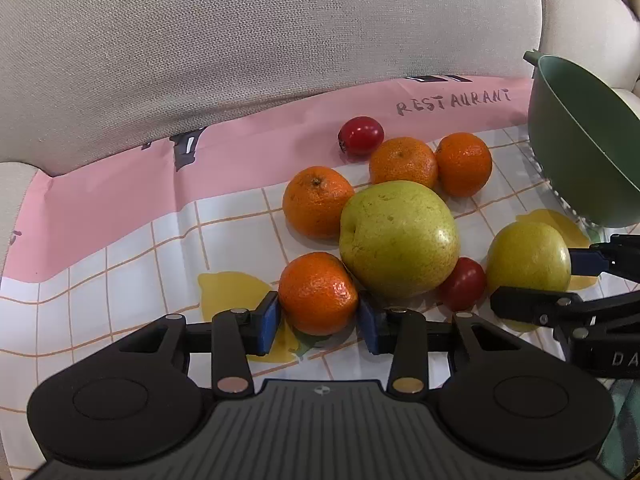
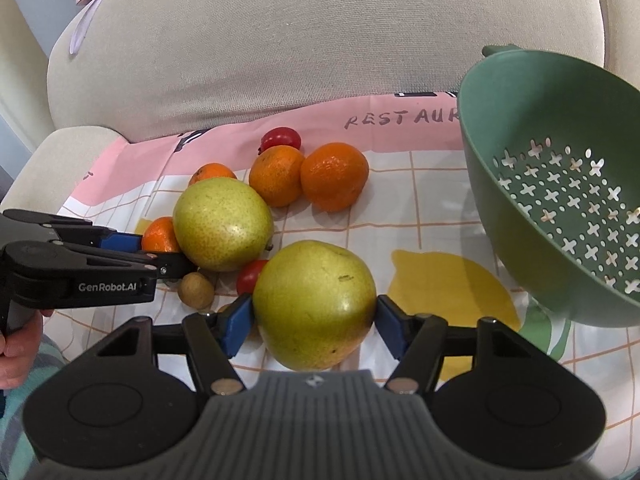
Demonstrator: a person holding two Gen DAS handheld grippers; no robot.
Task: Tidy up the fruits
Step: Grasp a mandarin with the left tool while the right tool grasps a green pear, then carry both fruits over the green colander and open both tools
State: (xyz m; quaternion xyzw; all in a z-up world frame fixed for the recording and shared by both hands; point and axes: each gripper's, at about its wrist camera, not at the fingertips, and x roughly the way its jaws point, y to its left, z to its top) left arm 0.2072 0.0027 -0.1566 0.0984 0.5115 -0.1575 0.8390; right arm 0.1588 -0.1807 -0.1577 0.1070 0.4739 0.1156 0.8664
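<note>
Fruit lies on a pink and checked cloth (image 1: 120,264). My left gripper (image 1: 319,322) is shut on a tangerine (image 1: 318,292), with a blue pad against each side of it. The same gripper (image 2: 132,248) enters the right wrist view from the left. My right gripper (image 2: 315,326) is shut on a yellow-green pear (image 2: 314,304), and its fingers (image 1: 584,260) flank that pear (image 1: 528,256) in the left wrist view. A larger pear (image 1: 400,236) sits between the two held fruits. A green colander (image 2: 560,184) stands tilted at the right and holds nothing.
Three more tangerines (image 1: 318,200) (image 1: 402,162) (image 1: 464,162) and two red cherry tomatoes (image 1: 361,135) (image 1: 462,282) crowd around the big pear. A small brown fruit (image 2: 196,290) lies near the left gripper. A beige cushion (image 1: 280,40) rises behind. A hand (image 2: 16,352) shows at left.
</note>
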